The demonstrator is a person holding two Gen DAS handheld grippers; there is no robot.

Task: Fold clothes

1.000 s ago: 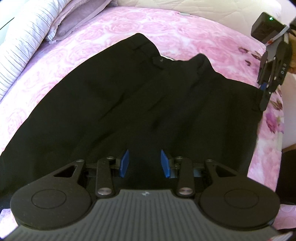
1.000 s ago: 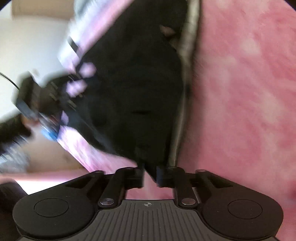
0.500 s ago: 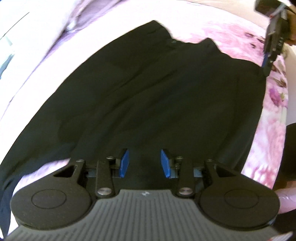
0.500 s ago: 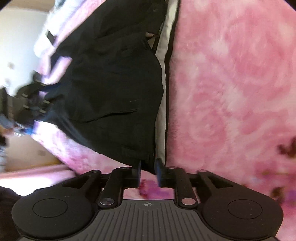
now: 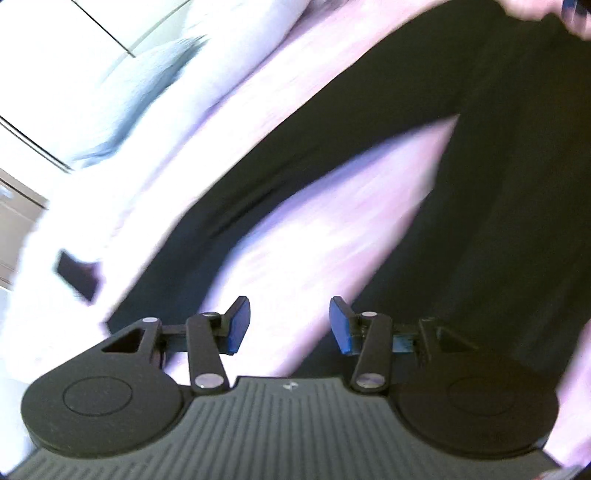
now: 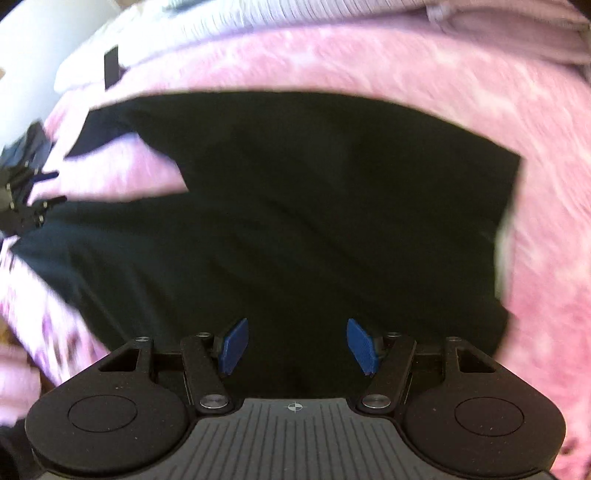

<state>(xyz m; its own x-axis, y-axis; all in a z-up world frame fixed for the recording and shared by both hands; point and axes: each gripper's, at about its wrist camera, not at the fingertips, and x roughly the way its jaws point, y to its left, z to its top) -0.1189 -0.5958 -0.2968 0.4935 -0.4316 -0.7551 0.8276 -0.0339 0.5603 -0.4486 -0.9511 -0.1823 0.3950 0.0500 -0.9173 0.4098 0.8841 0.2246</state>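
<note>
A pair of black trousers (image 6: 314,206) lies spread flat on the pink flowered bedspread (image 6: 369,62). In the left wrist view the two legs (image 5: 498,221) part, with a wedge of pink cover between them. My left gripper (image 5: 290,325) hangs over that wedge, its jaws opening and nothing between the blue pads (image 5: 238,325). The left gripper (image 6: 26,192) also shows at the far left of the right wrist view, near the leg ends. My right gripper (image 6: 297,345) is above the trousers' near side, its jaws opening and empty, apart from the cloth.
Striped pale bedding and pillows (image 6: 332,14) lie along the far side of the bed. A small dark flat object (image 5: 77,275) rests on the cover near the leg ends, and shows again (image 6: 110,66) in the right wrist view. White cupboard fronts (image 5: 55,55) stand beyond the bed.
My right gripper has let go of the trousers' edge, opened and lifted away, and now looks over the whole garment. My left gripper has swung from the trousers' middle to the legs, its jaws wider.
</note>
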